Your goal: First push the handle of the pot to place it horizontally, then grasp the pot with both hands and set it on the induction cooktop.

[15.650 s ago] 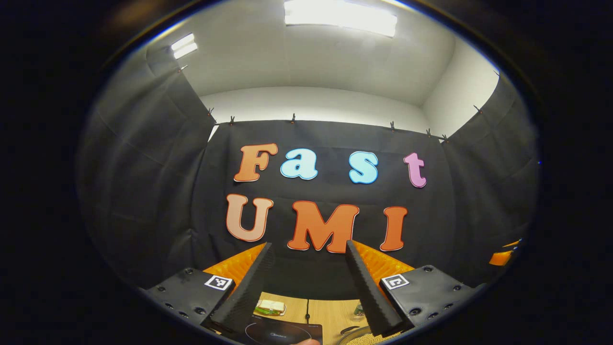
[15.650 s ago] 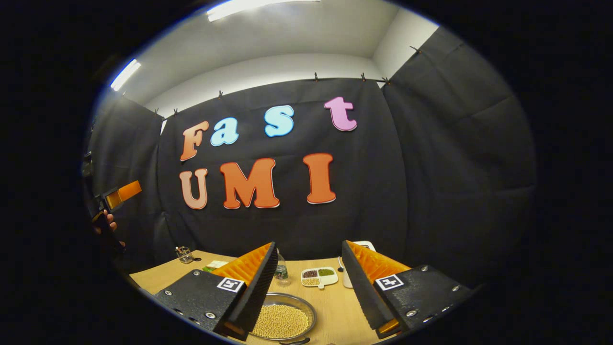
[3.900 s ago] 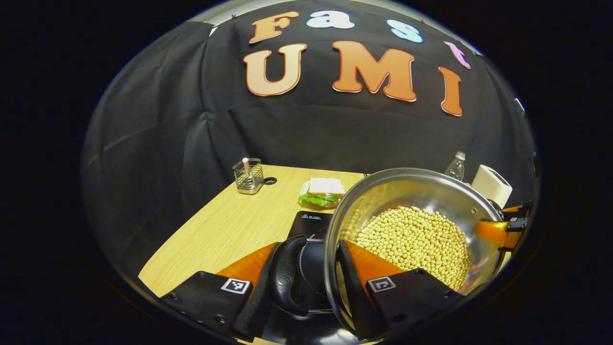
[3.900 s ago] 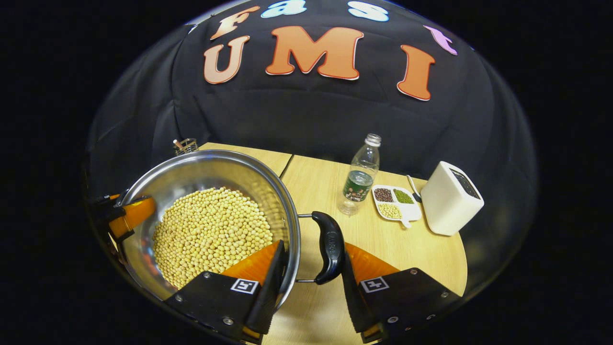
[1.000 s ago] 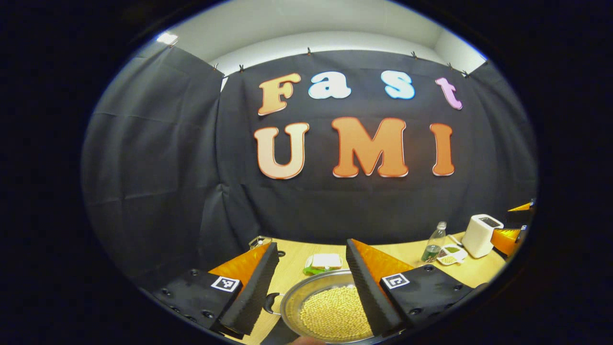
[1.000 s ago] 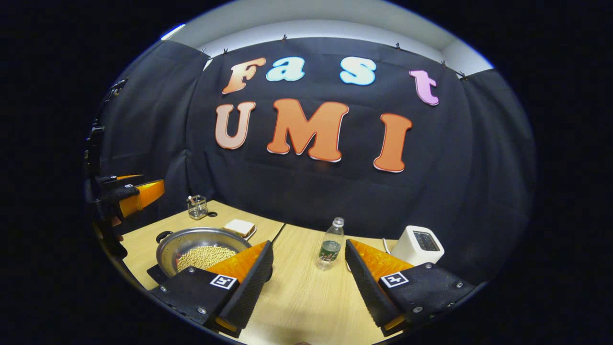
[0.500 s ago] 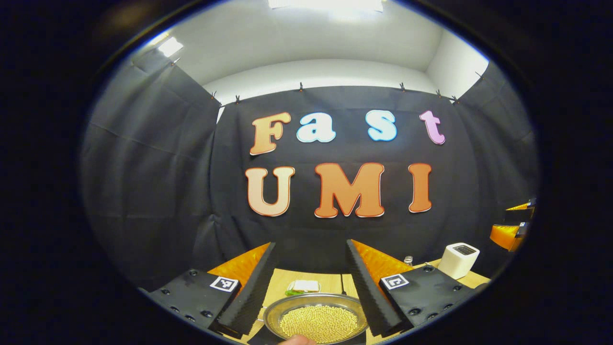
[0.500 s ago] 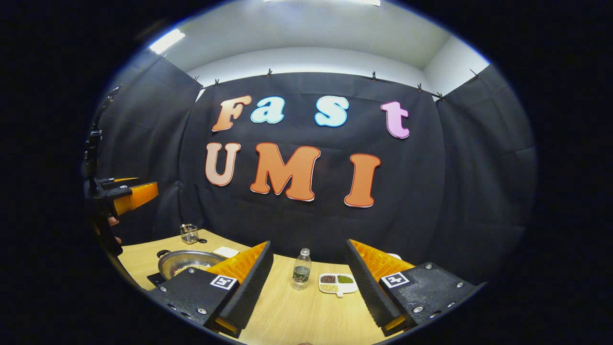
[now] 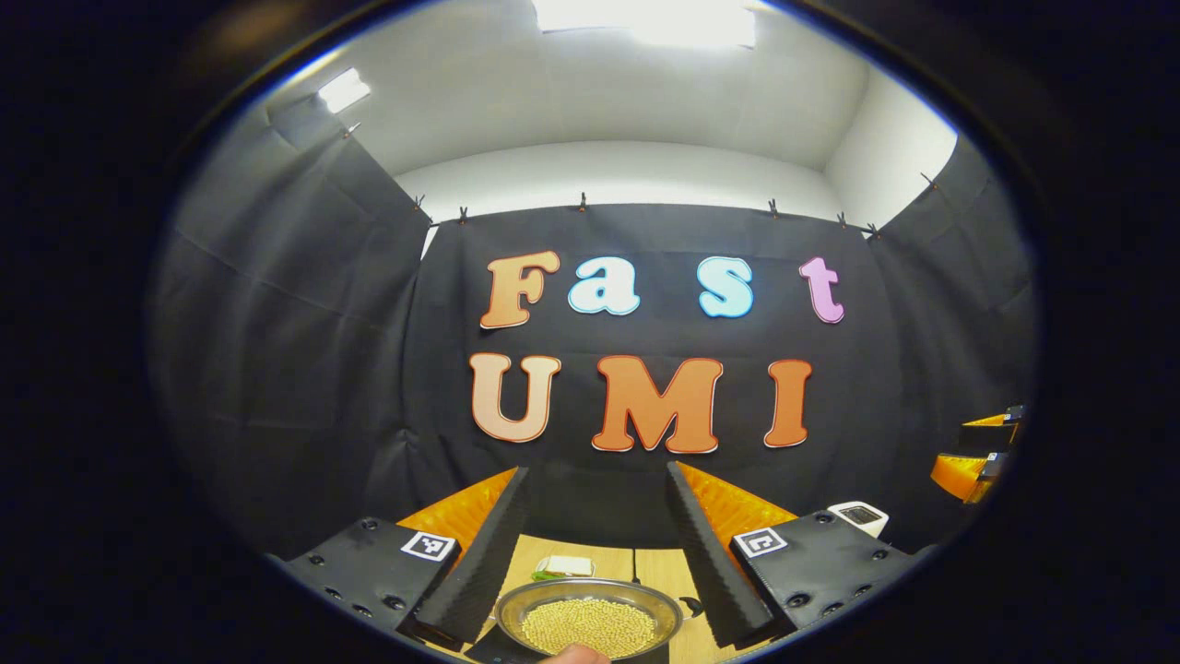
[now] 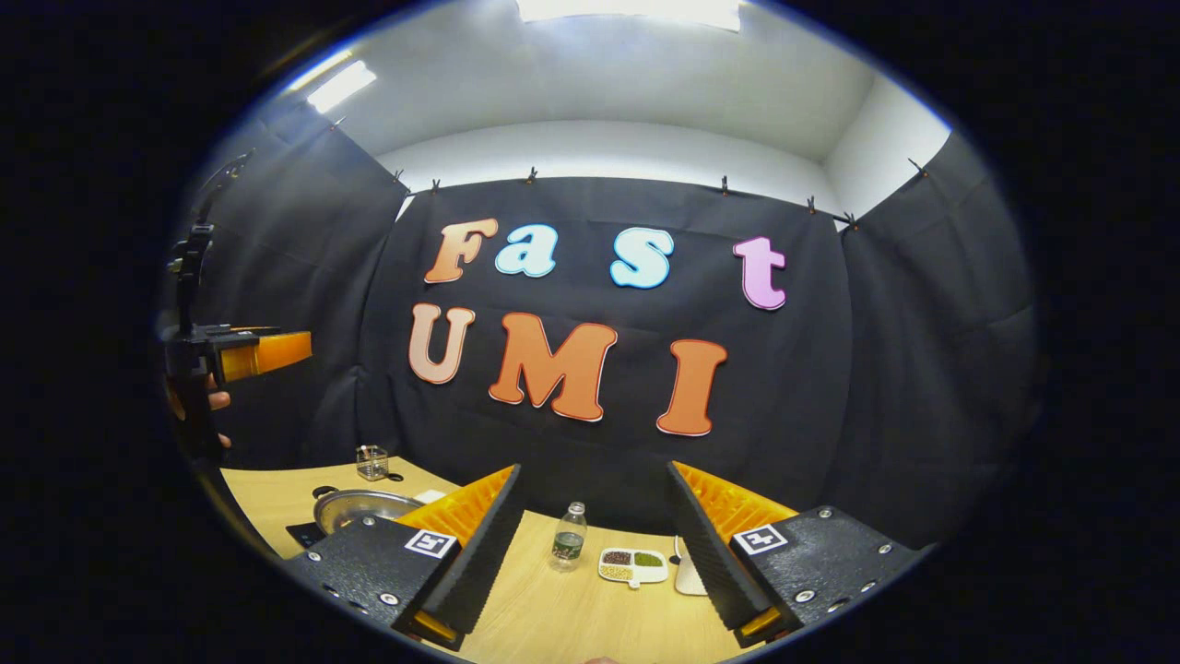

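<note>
Round steel pot (image 9: 587, 616) of pale beans on flat black induction cooktop (image 10: 304, 533); left gripper (image 9: 590, 544) and right gripper (image 10: 590, 539) raised above pot, fingers spread, empty.

The pot (image 9: 587, 607) is shiny silver, and the beans (image 9: 586, 627) inside it are pale yellow. It sits on a black induction cooktop (image 10: 304, 533). The table (image 10: 572, 618) is light yellow-brown wood with thin stripes. At 12 o'clock from the pot lies a sandwich (image 9: 565, 566) with white bread and a green leaf. The bottle (image 10: 568, 536) is clear with a dark green label. At 3 o'clock from it, a white dish (image 10: 631, 566) has brown, green and yellow piles. The box (image 9: 858, 517) is white with a dark top.
</note>
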The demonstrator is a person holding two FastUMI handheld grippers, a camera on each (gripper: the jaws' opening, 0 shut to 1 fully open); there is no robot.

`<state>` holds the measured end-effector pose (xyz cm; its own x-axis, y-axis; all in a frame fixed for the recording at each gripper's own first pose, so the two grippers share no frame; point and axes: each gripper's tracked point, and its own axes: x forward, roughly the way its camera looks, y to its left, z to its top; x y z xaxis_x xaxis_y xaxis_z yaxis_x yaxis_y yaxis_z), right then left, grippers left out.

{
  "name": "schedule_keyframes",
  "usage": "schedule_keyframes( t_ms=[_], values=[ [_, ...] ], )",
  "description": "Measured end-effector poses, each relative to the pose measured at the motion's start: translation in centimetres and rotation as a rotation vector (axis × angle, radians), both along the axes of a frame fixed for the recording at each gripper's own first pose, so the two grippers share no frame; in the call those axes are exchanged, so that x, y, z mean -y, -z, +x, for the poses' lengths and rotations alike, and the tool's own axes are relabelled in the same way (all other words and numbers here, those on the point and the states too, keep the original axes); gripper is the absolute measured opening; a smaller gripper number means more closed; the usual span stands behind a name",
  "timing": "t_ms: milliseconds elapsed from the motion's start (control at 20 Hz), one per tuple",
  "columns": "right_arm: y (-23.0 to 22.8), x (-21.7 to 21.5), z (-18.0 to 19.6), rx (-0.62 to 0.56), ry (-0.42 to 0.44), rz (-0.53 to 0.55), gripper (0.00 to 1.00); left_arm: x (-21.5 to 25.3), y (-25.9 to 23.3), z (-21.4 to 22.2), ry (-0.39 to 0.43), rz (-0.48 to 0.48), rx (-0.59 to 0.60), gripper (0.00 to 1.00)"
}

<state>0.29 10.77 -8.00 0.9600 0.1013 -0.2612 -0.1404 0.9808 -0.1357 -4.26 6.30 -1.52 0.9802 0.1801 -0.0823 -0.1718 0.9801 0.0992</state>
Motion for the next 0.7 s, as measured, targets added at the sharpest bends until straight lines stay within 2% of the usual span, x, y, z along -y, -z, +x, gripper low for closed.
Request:
schedule_keyframes(
  t_ms=[100,200,350,400,450,600,700],
  values=[
    [0.5,0.3,-0.1,-0.001,0.014,-0.004,0.94,-0.4,-0.9,-0.9,-0.009,0.034,0.002,0.97],
    [0.2,1.3,-0.2,0.008,0.017,-0.008,0.94,-0.6,-2.0,-1.7,-0.020,0.054,0.016,0.97],
    [-1.0,3.2,-0.5,0.029,0.033,0.010,0.94,-0.5,-3.2,-2.5,-0.022,0.048,0.039,0.94],
    [-1.6,3.5,-0.3,0.042,0.039,0.020,0.97,-0.4,-3.4,-2.6,-0.023,0.043,0.044,0.94],
    [-2.0,3.8,-0.2,0.054,0.039,0.028,0.94,-0.4,-3.4,-2.8,-0.024,0.040,0.048,0.97],
    [-3.0,3.7,0.1,0.089,0.019,0.041,0.94,0.1,-3.5,-2.7,-0.024,0.029,0.059,0.95],
    [-3.8,3.5,0.0,0.123,-0.006,0.046,0.97,0.2,-3.5,-2.5,-0.028,0.015,0.072,0.99]
  ],
)
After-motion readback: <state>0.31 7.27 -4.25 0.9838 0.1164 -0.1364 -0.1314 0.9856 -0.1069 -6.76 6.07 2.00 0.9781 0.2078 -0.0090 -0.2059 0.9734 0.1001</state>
